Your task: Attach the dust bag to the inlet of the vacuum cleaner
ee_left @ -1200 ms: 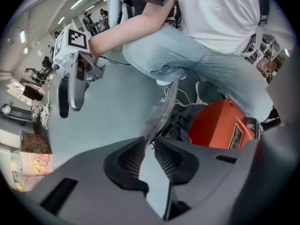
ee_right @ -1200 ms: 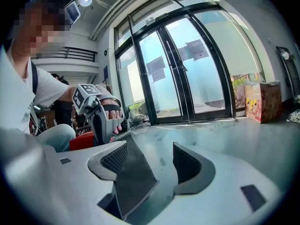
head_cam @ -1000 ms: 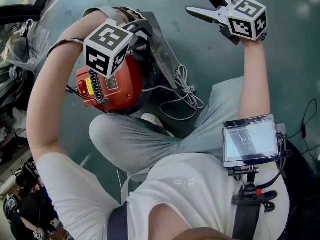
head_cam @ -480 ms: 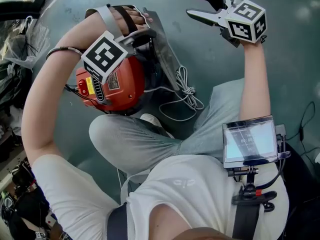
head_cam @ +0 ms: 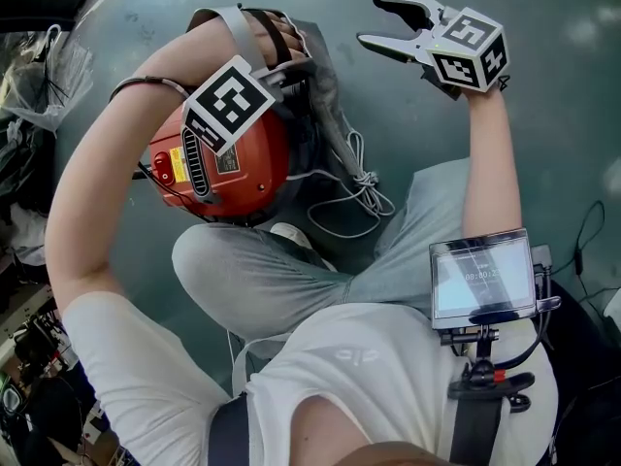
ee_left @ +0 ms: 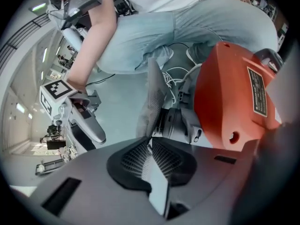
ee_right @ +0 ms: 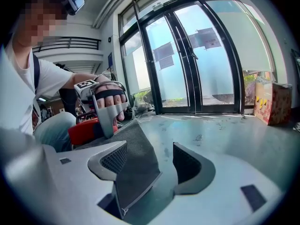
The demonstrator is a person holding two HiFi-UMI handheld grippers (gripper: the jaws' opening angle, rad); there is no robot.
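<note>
Grey dust bag [ee_left: 152, 100] edge apparently pinched as left gripper [ee_left: 150, 149] jaws closed; right gripper [head_cam: 375, 21] jaws apart.

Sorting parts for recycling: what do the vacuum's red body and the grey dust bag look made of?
Vacuum body: likely moulded plastic, glossy red; a smooth curved shell with highlights and vent slots.
Dust bag: seemingly fabric, matte grey; it hangs limp, folds, and shows a fine weave-like texture.
</note>
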